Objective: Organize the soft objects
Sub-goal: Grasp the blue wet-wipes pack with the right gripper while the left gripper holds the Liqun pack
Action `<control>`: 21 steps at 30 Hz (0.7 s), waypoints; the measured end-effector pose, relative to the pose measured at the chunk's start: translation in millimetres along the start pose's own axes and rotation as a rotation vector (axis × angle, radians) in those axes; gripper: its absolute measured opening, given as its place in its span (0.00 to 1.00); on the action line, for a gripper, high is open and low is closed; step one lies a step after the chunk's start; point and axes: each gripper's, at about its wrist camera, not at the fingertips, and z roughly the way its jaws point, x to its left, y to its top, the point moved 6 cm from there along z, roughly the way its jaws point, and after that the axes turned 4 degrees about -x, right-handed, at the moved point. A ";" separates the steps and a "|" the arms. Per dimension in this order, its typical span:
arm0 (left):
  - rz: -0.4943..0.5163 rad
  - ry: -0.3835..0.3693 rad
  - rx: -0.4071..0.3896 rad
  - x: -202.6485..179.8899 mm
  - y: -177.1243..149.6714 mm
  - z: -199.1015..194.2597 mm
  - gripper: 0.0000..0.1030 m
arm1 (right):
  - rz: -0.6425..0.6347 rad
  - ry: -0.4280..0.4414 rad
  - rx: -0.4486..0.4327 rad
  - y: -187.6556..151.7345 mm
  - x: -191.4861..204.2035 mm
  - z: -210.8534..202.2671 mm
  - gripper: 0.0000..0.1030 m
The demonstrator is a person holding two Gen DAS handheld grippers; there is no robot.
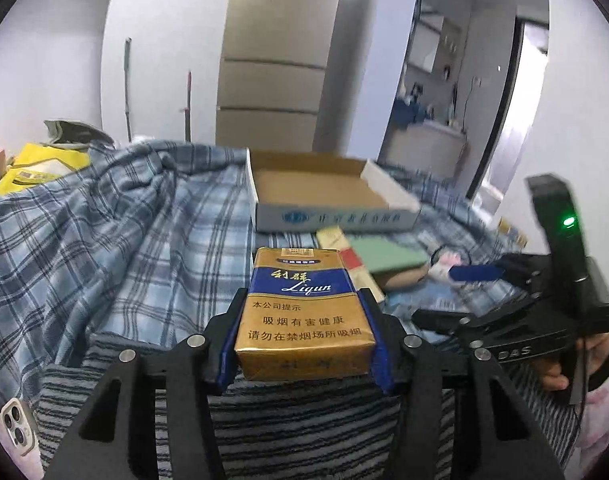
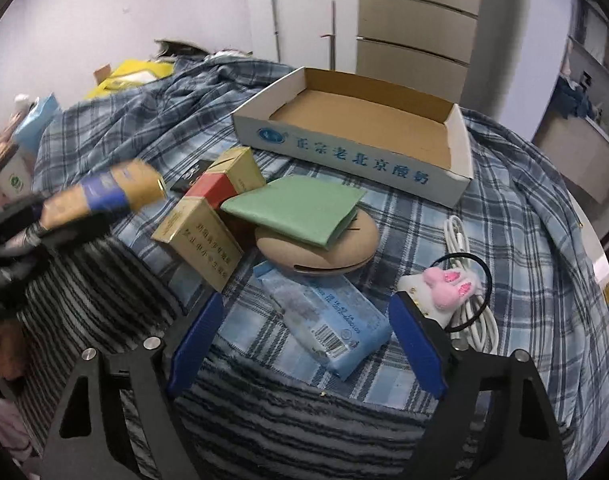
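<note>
Two grippers: my left gripper (image 1: 304, 312) pinches the gold cigarette pack (image 1: 304, 316) lifted clear, bound for the cardboard tray (image 2: 460, 152); my right gripper (image 2: 304, 328) hangs spread above the blue tissue pack (image 2: 324, 320).

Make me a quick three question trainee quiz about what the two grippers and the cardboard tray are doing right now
1. True or false: the left gripper is shut on the gold and blue cigarette pack.
2. The right gripper hovers open over which item? A) blue tissue packet B) green cloth C) white cable
3. Fill in: the cardboard tray holds ____.

Key: 1 true; 2 A; 3 nothing.
</note>
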 end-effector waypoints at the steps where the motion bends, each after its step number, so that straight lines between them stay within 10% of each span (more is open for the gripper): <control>1: -0.007 -0.004 -0.008 1.2 1.2 -1.2 0.53 | -0.008 0.002 0.010 0.2 -0.3 1.9 0.82; 21: 0.081 0.003 -0.067 -17.1 2.0 -14.8 0.53 | -0.029 0.052 0.105 -16.0 -13.0 20.3 0.41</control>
